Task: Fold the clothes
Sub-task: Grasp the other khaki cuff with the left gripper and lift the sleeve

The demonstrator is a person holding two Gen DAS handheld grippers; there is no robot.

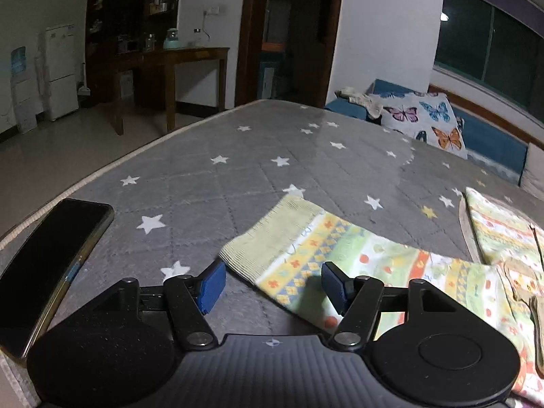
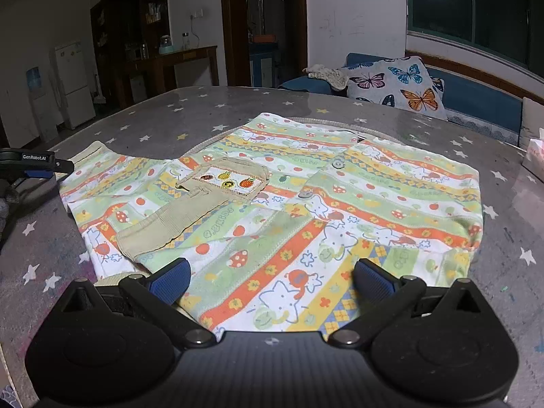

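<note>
Jaws on your left gripper (image 1: 273, 284) stood apart with nothing pressed between them, and the ribbed cuff of the sleeve (image 1: 272, 234) lay just ahead of the blue pads (image 1: 212, 285). That stance suited a fresh approach to the cuff, probably so that you could carry the sleeve across the body of the garment. Your right gripper (image 2: 272, 280) was also spread wide, its pads resting low over the near hem and clamping no cloth; this likely steadied the garment while the other hand worked.

The shirt (image 2: 340, 204), a child's patterned top, lay flat and face up on the star-printed mattress (image 1: 204, 176). One sleeve was already laid over the chest, its beige cuff (image 2: 159, 227) pointing towards you, beside a small beige pocket with fruit pictures (image 2: 227, 180). The outstretched sleeve reached to the left, where your left gripper showed at the edge of the right wrist view.

A phone (image 1: 51, 272) stood clipped beside the left gripper and blocked part of that view, not the cloth. Farther off, a butterfly cushion (image 2: 397, 85) leaned against a blue sofa (image 2: 476, 102), well apart from the shirt. A wooden table (image 1: 190, 57) and a white fridge (image 1: 61, 68) stood beyond the mattress. Nothing lay on the mattress between your grippers and the sleeve.
</note>
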